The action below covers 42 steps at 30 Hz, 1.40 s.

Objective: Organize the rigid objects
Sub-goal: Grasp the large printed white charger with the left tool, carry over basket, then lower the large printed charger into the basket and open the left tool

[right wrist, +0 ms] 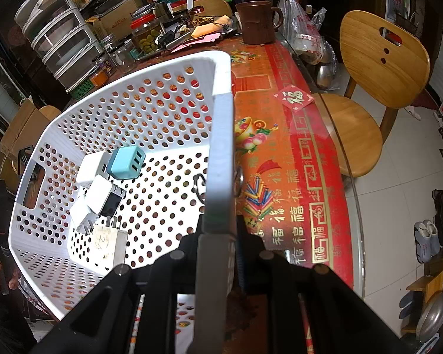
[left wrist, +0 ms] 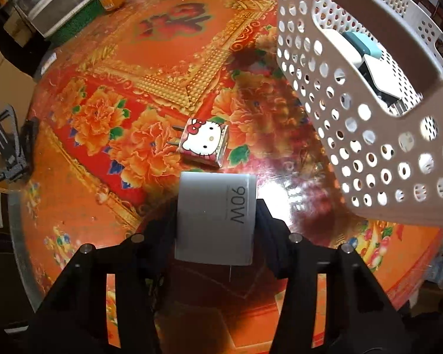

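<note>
Left tongs (left wrist: 216, 221) astride white charger (left wrist: 215, 218)

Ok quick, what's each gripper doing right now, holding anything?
Left gripper: closed on the white charger, on the table.
Right gripper: closed on the basket rim.

The white charger's (left wrist: 215, 221) prongs are hidden, and the basket (left wrist: 354, 135) is cut off.

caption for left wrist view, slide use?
Left tongs grip white 90W charger near cat-print charger and perforated basket.
</note>
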Each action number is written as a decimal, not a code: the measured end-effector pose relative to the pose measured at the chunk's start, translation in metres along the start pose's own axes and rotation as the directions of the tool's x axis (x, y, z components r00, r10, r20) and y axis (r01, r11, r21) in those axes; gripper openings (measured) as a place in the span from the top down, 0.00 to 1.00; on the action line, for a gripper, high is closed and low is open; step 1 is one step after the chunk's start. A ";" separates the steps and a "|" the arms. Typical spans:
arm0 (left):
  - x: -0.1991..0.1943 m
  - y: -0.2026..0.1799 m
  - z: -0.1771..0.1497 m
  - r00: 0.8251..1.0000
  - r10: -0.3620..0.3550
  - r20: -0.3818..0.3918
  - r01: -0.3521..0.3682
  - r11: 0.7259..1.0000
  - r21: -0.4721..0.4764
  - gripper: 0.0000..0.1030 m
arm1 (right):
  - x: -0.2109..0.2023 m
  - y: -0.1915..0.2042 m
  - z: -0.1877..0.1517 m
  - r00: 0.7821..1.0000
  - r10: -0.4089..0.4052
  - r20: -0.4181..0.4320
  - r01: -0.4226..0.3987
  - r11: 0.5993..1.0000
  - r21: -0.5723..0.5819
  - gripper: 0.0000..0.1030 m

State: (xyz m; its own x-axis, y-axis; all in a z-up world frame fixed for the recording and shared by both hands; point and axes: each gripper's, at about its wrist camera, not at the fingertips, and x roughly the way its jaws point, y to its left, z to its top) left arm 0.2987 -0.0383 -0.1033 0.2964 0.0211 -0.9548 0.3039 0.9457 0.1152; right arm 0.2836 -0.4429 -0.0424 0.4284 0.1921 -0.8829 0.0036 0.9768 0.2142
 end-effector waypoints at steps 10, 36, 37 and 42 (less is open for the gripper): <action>-0.030 0.006 -0.013 0.997 0.059 0.053 -0.057 0.998 -0.024 0.53 | 0.000 0.001 -0.001 1.000 -0.001 -0.002 0.001 1.000 -0.003 0.84; -0.203 -0.090 0.076 0.951 0.039 0.306 -0.080 0.989 0.124 0.53 | 0.000 0.002 -0.001 1.000 -0.002 -0.002 0.002 1.000 -0.004 0.84; -0.196 -0.104 0.083 0.955 0.049 0.291 -0.095 0.985 0.145 0.53 | -0.001 0.002 -0.001 1.000 -0.002 -0.003 0.002 1.000 -0.004 0.84; -0.162 -0.150 0.109 0.971 0.068 0.230 -0.119 0.970 0.214 0.53 | -0.001 0.002 0.000 1.000 -0.004 -0.004 0.004 1.000 -0.006 0.84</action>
State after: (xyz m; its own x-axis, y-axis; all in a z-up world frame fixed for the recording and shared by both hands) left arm 0.3037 -0.2183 0.0640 0.5168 0.0105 -0.8560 0.4533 0.8449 0.2840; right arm 0.2832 -0.4409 -0.0409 0.4247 0.1883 -0.8855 0.0001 0.9781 0.2081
